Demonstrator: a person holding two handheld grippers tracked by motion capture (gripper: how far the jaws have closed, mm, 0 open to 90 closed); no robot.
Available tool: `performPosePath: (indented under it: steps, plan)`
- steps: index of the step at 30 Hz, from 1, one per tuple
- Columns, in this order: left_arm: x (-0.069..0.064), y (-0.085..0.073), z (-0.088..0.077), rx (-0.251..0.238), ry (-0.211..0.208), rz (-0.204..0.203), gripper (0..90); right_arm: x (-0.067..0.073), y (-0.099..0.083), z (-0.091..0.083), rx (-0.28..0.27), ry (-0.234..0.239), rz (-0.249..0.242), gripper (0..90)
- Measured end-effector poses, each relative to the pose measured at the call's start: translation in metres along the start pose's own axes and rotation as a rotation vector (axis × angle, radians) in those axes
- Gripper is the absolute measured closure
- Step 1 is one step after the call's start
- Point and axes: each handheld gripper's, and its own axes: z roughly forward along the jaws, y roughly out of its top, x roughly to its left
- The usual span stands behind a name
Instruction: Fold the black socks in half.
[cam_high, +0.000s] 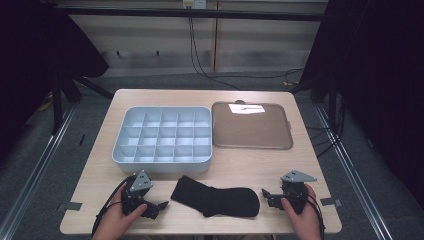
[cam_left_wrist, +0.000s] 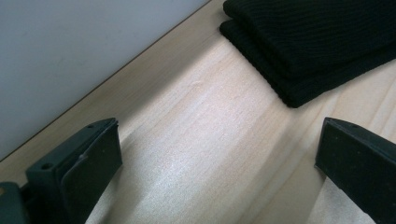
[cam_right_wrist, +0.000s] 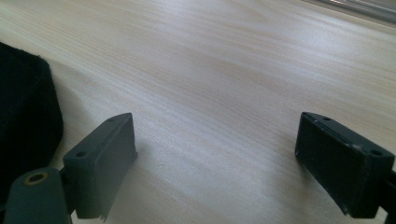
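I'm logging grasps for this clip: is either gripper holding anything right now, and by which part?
Nothing is held. The left gripper and right gripper both stand open on either side of the black sock, which lies flat on the table.

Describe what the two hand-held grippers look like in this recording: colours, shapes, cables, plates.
Both are black two-jaw tools. The left gripper and the right gripper each carry a grey three-cornered plate on top, and black cables trail back along the wrists. Up close, the jaws are blocky, matt black pads with small screw holes. No sleeves are visible.
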Motion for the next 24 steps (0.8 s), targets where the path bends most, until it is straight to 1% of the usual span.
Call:
performPosePath:
  steps: [24]
  plan:
    - [-0.0008,-0.0003,-0.0002,-0.002,-0.001,0.004,0.0,0.0003,-0.0002,-0.0002,0.000,-0.002,0.000,12.0]
